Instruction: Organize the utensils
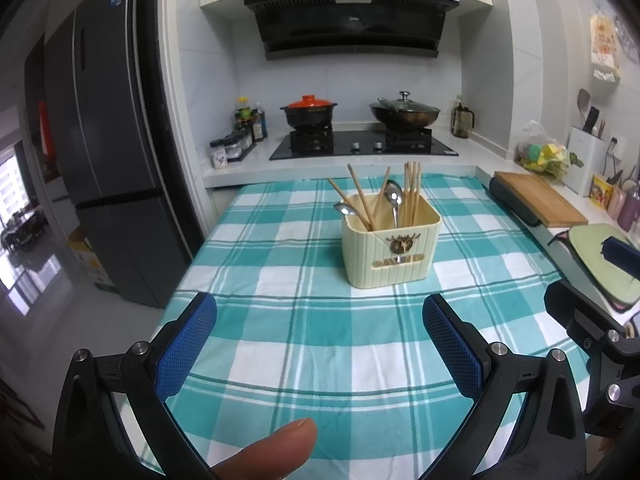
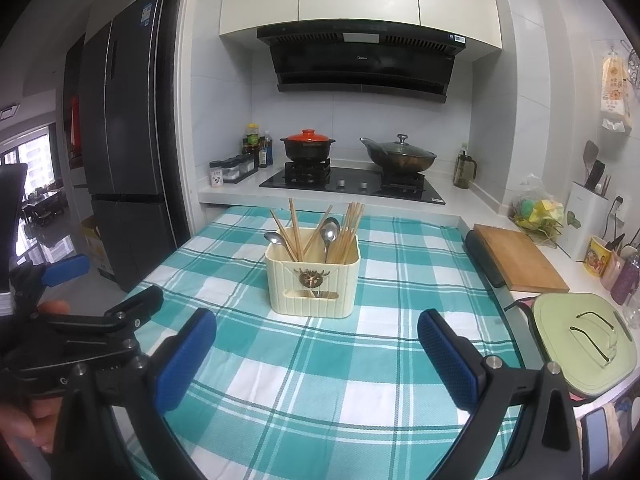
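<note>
Chopsticks (image 1: 412, 192) upright in holder (image 1: 390, 248), spoons (image 2: 329, 236) bowl-up

Even, soft indoor light; daylight enters through the window (image 1: 16, 184) at far left. Fisheye curvature bends edges, corners vignette black, near thumb (image 1: 268, 452) blurred.

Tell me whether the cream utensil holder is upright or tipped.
Upright: the cream utensil holder sits flat on the checked tablecloth, open end up, with chopsticks and spoons standing in it.
</note>
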A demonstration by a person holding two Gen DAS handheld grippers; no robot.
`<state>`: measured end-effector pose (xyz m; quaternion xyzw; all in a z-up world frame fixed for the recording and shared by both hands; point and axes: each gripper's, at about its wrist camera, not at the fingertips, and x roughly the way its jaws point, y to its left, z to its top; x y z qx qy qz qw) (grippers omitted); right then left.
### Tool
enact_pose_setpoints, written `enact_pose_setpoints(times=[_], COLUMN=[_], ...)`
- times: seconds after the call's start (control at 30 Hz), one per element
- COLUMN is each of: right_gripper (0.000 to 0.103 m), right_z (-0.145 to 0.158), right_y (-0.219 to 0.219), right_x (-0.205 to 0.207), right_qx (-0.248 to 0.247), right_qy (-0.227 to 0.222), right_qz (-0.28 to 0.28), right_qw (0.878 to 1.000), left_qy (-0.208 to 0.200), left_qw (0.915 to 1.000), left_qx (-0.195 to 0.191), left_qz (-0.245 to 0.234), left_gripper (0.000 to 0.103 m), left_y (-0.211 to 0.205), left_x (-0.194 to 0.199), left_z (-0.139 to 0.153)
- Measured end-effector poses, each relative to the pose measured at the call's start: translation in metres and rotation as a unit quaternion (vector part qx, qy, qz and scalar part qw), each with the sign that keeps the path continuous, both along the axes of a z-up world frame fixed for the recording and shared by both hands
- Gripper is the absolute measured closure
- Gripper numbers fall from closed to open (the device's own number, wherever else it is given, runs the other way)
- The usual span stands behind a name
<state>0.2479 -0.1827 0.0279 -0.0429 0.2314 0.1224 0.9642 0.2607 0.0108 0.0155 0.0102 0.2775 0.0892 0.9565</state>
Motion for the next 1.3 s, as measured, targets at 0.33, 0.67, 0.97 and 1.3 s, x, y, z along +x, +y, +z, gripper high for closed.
enact_pose_setpoints(times=[0.33,0.67,0.97,1.3], right_gripper=[0.001,0.001,0.001,0.001], right_z=[-0.0026,-0.0028,-0.0026,-0.0076], right_y=[0.0031,0.0031,0.0033,0.0021], right_x=[-0.0036,-0.0053,-0.0053,-0.0059], right_qx=[-0.001,-0.001,-0.001,0.000], right_qy=[0.001,0.002,0.003,0.007], right_qz=[0.005,0.006,0.005,0.002], right_qw=[1.000,1.000,1.000,1.000], left_qy=[0.000,0.001,0.004,-0.012], left_qw=[1.0000,1.0000,1.0000,0.9999], left_qx=[-0.001,-0.002,-0.005,-0.011], left_qz=[-0.001,-0.002,-0.005,-0.004], left_gripper=[0.000,0.000,0.000,0.000], left_y=[-0.0011,-0.0026,-0.0067,-0.0042], left_x=[-0.0011,-0.0024,-0.0039,-0.0051], left_z=[-0.0005,-0.0006,-0.0016,0.0000])
